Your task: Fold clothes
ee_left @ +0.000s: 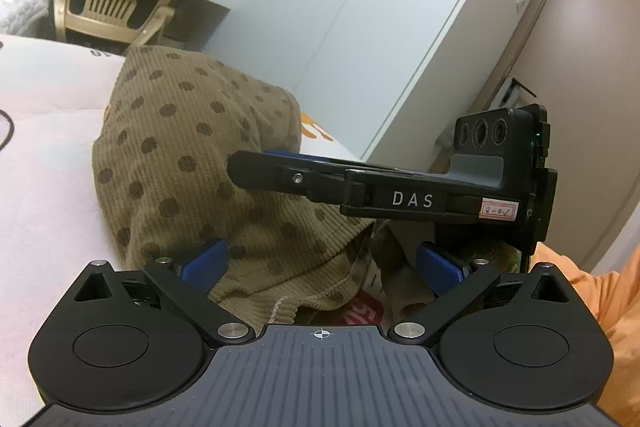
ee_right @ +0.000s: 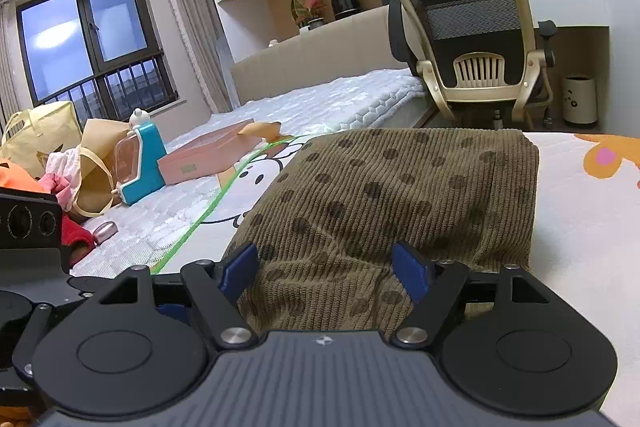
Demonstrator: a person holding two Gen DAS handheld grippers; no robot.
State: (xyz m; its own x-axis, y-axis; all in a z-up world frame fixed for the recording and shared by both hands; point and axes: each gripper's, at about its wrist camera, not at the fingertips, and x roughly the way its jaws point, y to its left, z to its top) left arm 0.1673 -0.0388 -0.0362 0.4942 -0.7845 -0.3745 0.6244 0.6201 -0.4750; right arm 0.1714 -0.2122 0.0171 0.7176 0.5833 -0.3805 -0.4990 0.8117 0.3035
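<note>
Over on the left side of the bed [ee_right: 580, 247], the left gripper [ee_left: 320, 263] has its jaws spread wide, gripping nothing, with the near hem of the brown dotted corduroy garment [ee_left: 192, 155] bunched loosely between the 2 blue pads [ee_left: 204, 263]. That hem is rumpled here and rides over some red-printed fabric [ee_left: 362, 309] underneath, so I'd push the jaws a little deeper before closing, to catch only the corduroy layers and not what lies below.

Moving right, the right gripper [ee_right: 326, 269] is likewise spread and holding nothing, its pads either side of the near edge of the same garment [ee_right: 400, 195], which lies on the cartoon-print bedsheet [ee_right: 260, 183] (already looking folded into a rough rectangle, by my guess). The cloth puckers toward the jaws, so a clean pinch at the edge matters.

To do this well, I'd close both grippers at matching depth, lift together, and carry the near edge evenly toward the far one, keeping it taut between them so the fold lands square. The office chair [ee_right: 476, 47] beyond the bed is well clear.
</note>
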